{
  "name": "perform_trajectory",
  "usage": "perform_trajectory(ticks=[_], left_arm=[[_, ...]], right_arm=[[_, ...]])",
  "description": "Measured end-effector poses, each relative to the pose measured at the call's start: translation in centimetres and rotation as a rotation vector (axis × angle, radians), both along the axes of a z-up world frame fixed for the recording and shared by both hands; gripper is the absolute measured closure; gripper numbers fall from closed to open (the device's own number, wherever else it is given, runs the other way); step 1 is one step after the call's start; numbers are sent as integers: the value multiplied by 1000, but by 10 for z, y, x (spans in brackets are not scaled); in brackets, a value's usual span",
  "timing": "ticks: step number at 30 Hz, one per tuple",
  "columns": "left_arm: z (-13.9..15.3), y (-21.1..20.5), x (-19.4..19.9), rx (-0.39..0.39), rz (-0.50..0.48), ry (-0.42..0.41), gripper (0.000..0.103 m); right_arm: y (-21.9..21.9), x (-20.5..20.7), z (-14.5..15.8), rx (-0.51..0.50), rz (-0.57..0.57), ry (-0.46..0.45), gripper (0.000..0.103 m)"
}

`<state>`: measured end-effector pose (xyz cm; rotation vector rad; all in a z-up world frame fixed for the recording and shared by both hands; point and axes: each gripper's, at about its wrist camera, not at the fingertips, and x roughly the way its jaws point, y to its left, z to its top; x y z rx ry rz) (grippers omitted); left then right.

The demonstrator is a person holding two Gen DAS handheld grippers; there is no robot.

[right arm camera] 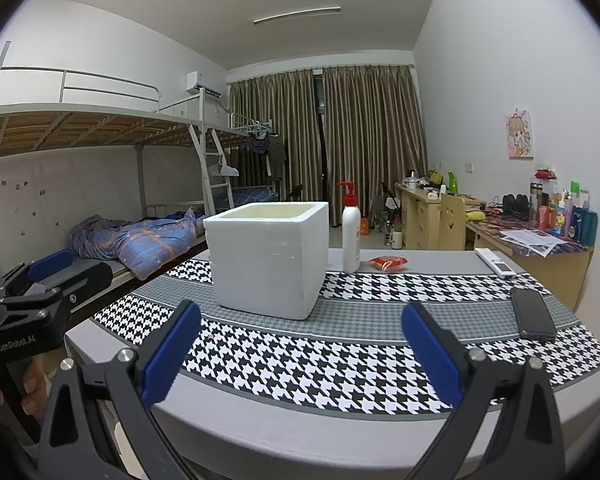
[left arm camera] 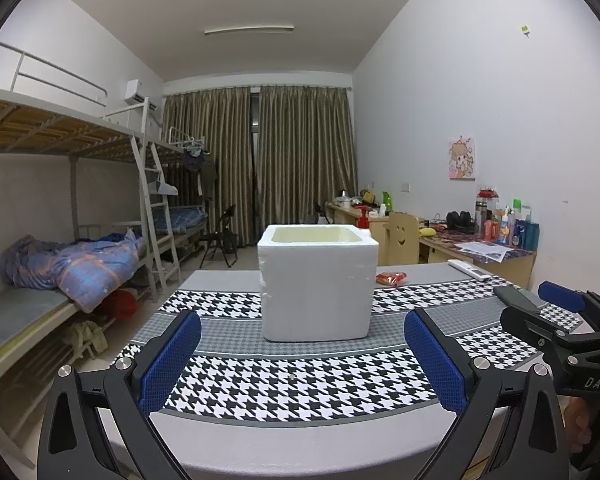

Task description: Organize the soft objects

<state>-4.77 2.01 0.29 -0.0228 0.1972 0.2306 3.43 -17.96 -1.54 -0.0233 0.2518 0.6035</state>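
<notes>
Two tongs, left gripper [left arm camera: 302,354] and right gripper [right arm camera: 300,350], stand wide and empty. Judged step: approach. Next, reach the far red packet [right arm camera: 389,263] beside the foam box [right arm camera: 268,256].

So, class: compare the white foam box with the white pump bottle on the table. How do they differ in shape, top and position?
The foam box is squat and square; the pump bottle is tall and slim.
The foam box is open at the top, with no lid; the pump bottle is capped by a red pump.
The foam box stands nearer the cameras; the pump bottle stands behind it, to its right.
Both are white and upright on the table.
</notes>
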Motion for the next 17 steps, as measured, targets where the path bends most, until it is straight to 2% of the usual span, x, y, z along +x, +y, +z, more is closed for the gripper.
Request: perform_trajectory(ticks=[17], left_arm=[[-3, 2, 4, 1, -3, 13, 1]], right_arm=[[1, 1, -2, -4, -1, 10, 1]])
